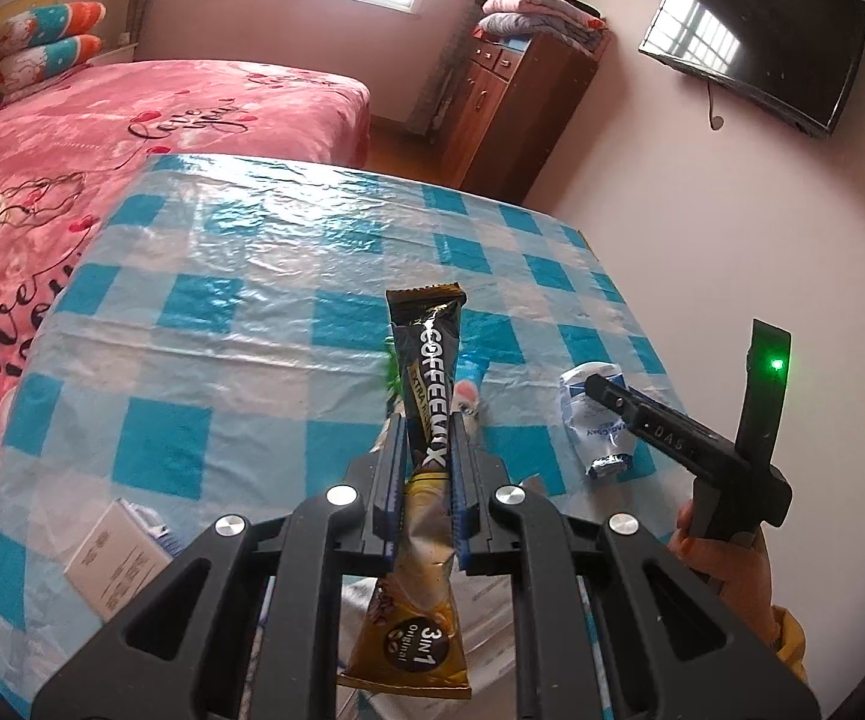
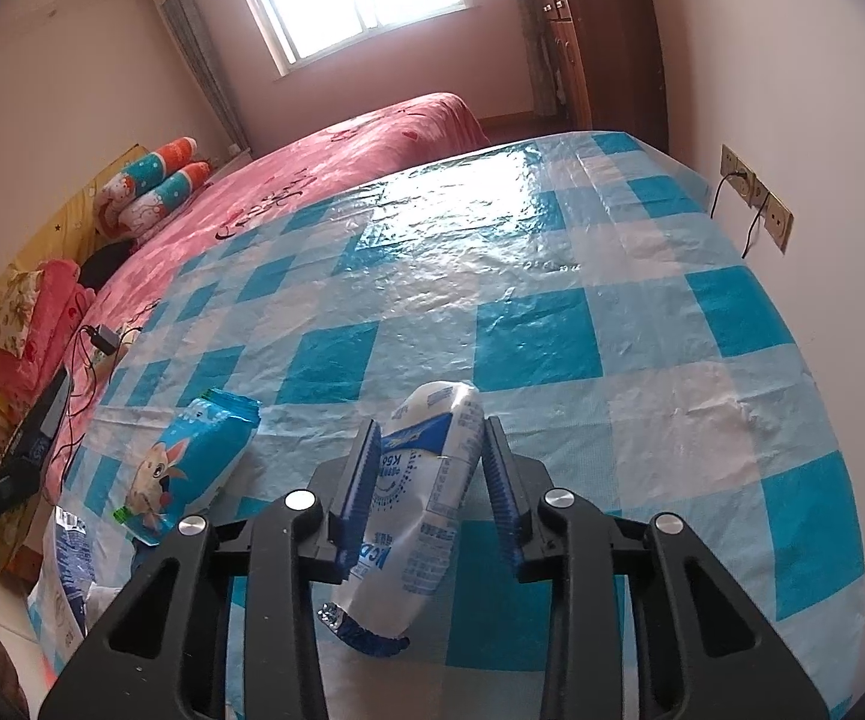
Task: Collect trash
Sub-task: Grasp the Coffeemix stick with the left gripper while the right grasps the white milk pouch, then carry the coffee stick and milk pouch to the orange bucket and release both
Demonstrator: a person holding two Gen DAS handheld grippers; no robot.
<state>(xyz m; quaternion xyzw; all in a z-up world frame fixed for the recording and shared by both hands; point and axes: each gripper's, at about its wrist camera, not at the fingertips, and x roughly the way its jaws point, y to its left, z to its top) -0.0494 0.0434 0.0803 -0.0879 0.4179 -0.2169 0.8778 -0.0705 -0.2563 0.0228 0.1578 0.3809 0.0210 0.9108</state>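
Note:
My left gripper is shut on a black and gold coffee mix sachet, which sticks up and forward between its blue pads above the table. A crumpled white and blue pouch sits between the pads of my right gripper, and both pads touch its sides. In the left wrist view the same pouch lies on the checked tablecloth under the right gripper's finger. A blue snack bag with a cartoon animal lies to the left of the right gripper.
The table carries a blue and white checked plastic cloth. A white printed box lies at its near left edge. A pink bed stands beyond, with a wooden cabinet and a wall television. A hand holds the right gripper.

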